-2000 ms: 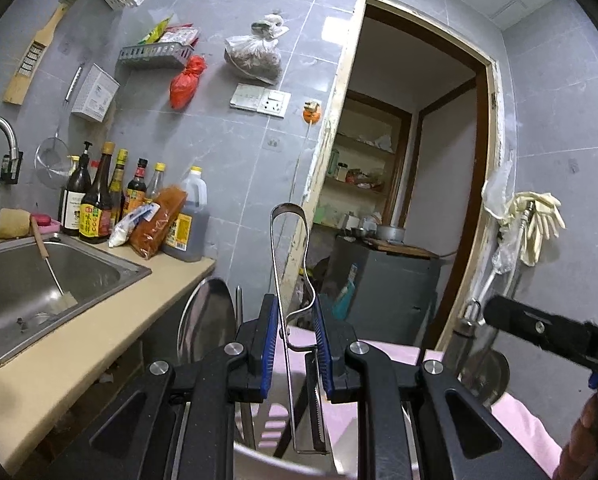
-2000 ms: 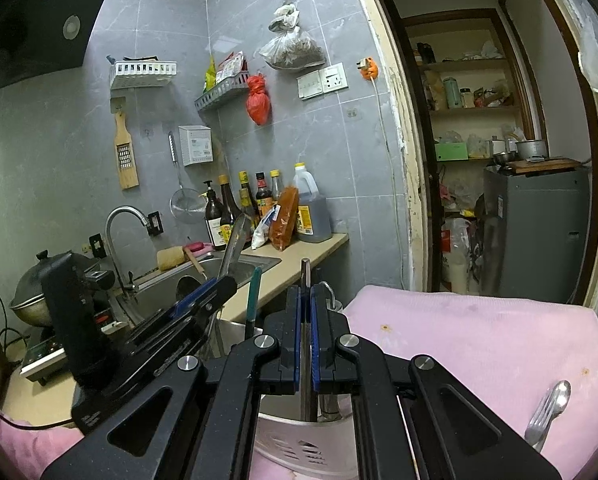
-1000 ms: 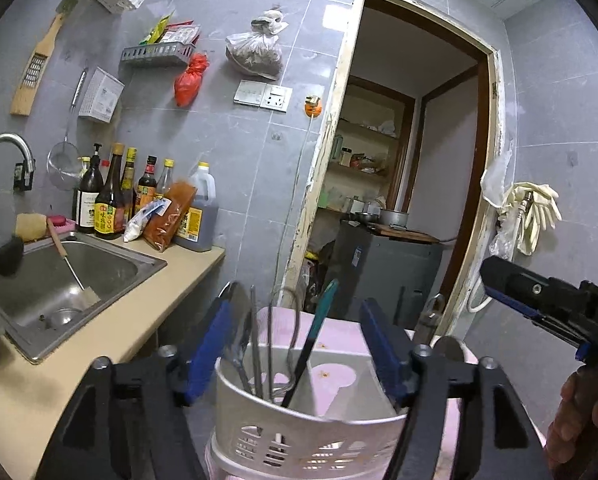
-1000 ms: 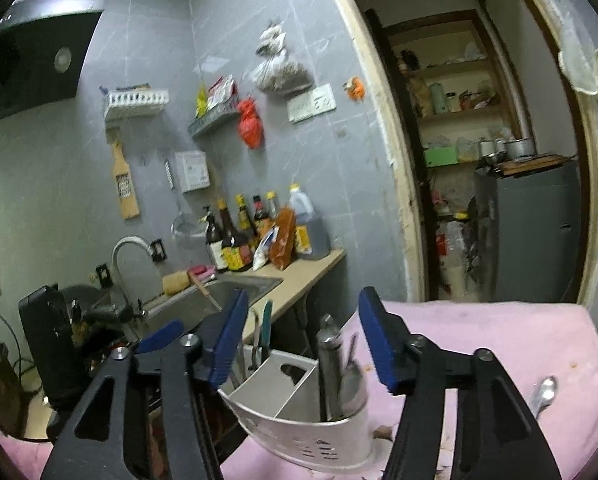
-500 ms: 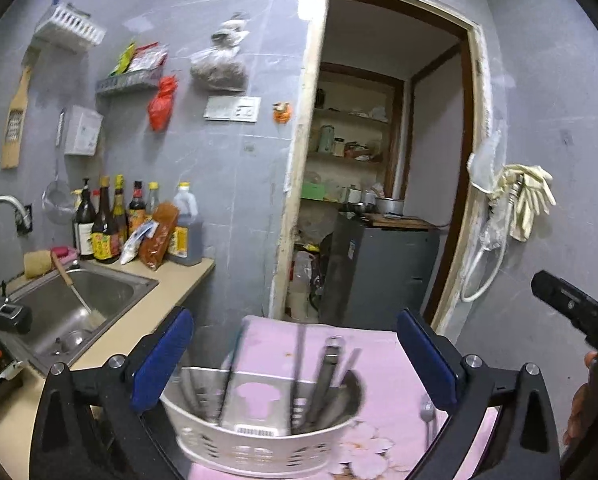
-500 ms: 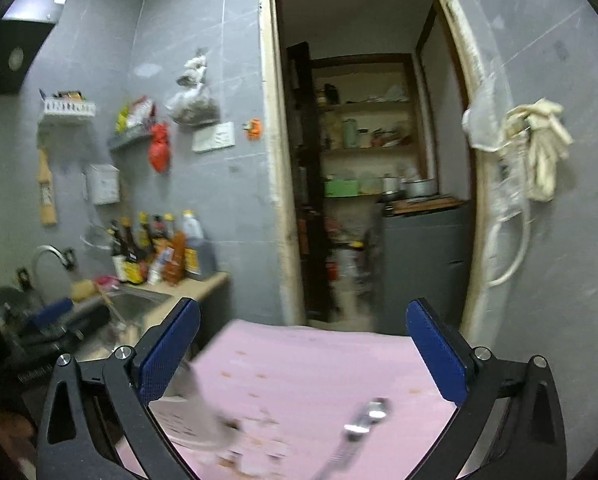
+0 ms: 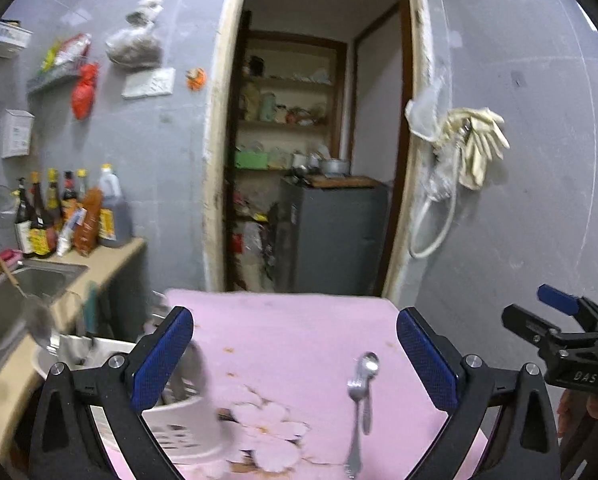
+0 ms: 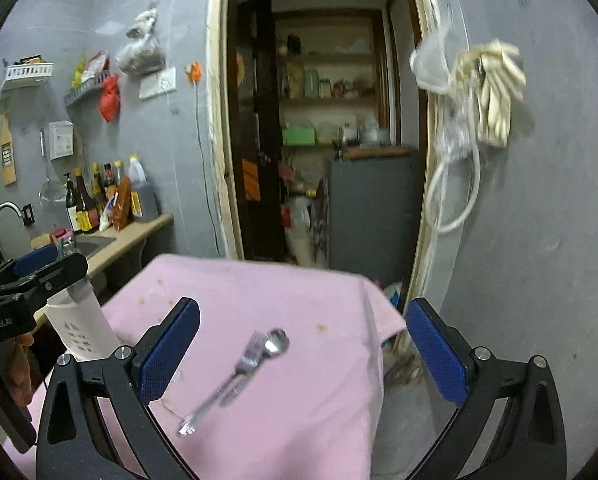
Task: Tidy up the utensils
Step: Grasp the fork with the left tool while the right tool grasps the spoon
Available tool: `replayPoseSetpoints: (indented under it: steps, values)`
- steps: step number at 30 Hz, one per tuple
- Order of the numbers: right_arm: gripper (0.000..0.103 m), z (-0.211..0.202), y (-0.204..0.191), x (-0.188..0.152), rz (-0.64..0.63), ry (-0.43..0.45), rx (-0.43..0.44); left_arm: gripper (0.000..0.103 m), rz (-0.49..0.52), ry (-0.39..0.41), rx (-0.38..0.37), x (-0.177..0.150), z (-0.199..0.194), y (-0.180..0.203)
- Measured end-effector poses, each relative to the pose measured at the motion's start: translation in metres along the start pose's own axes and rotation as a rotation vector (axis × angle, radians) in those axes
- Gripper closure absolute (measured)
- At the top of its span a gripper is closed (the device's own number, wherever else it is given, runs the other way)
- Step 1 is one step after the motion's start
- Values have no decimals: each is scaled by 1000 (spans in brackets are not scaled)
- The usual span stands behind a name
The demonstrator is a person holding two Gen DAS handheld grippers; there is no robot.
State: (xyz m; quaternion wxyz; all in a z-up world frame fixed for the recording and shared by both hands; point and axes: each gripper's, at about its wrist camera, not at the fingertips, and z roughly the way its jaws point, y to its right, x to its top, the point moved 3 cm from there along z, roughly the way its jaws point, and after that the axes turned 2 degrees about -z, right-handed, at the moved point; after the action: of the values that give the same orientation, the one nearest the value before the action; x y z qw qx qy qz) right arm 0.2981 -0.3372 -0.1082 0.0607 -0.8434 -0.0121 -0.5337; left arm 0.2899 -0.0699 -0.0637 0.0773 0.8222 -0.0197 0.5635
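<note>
White caddy (image 7: 179, 428) stands left of spoon (image 7: 367, 364) and fork (image 7: 355, 420).

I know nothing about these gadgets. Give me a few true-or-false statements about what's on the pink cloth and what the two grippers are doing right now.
1. The right gripper is open and holds nothing. True.
2. A spoon and a fork lie on the pink cloth. True.
3. The left gripper is clamped on a spoon. False: its fingers are spread wide and empty.
4. The white utensil basket is empty. False: utensils stand in it.
5. The spoon lies inside the basket. False: it lies on the cloth, apart from the basket.
</note>
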Motion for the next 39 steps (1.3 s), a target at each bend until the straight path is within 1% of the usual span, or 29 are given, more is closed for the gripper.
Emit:
replayPoseSetpoints:
  steps: [5,11,13,15,18,19,20,21,22,24,25,26,27,29,30,31,32,34,35,37,39]
  values:
    - [2,37,24,-28,14,-42,27,0,28,-38,-9,-16,29,23]
    - [2,77,30,-50,22,-78,79,0,50,-83,10,-44,72,38]
    - [2,88,30,-54,21,-92,104,0,61,-99,18,-51,85,40]
    - [2,102,32,-57,29,-107,152,0,77,-121,21,-57,98,42]
    - [3,124,36,-61,44,-143,212,1,86,-155,2,-64,116,44]
    - [10,132,36,-63,49,-160,239,1,84,-167,-11,-66,122,43]
    - [20,138,37,-65,50,-171,255,1,81,-182,-28,-69,129,43]
    - [25,147,36,-66,49,-193,278,1,76,-197,-43,-71,136,42]
    - [33,154,35,-69,46,-209,293,2,70,-209,-58,-72,141,41]
    - [39,171,31,-73,42,-251,349,8,56,-241,-96,-77,155,39]
    - [46,178,28,-75,38,-264,366,13,53,-257,-110,-79,160,38]
    - [49,185,25,-77,28,-283,386,17,49,-283,-131,-82,167,38]
    - [55,193,21,-80,14,-303,406,20,44,-299,-146,-85,172,37]
    - [63,204,15,-84,2,-328,439,30,12,-367,-195,-90,187,35]
    - [66,210,12,-85,1,-344,458,32,-13,-401,-226,-93,194,34]
    - [71,215,9,-86,-1,-357,471,36,-28,-421,-246,-94,198,33]
    - [74,222,5,-87,-6,-376,490,41,-48,-446,-267,-96,203,32]
    - [78,228,1,-89,-23,-397,505,46,-78,-486,-297,-101,212,30]
    - [81,233,-2,-90,-35,-410,512,50,-92,-508,-310,-104,217,29]
    - [83,239,-7,-92,-36,-434,533,56,-113,-547,-337,-109,224,29]
    - [83,244,-7,-93,-30,-453,554,59,-120,-549,-353,-109,226,29]
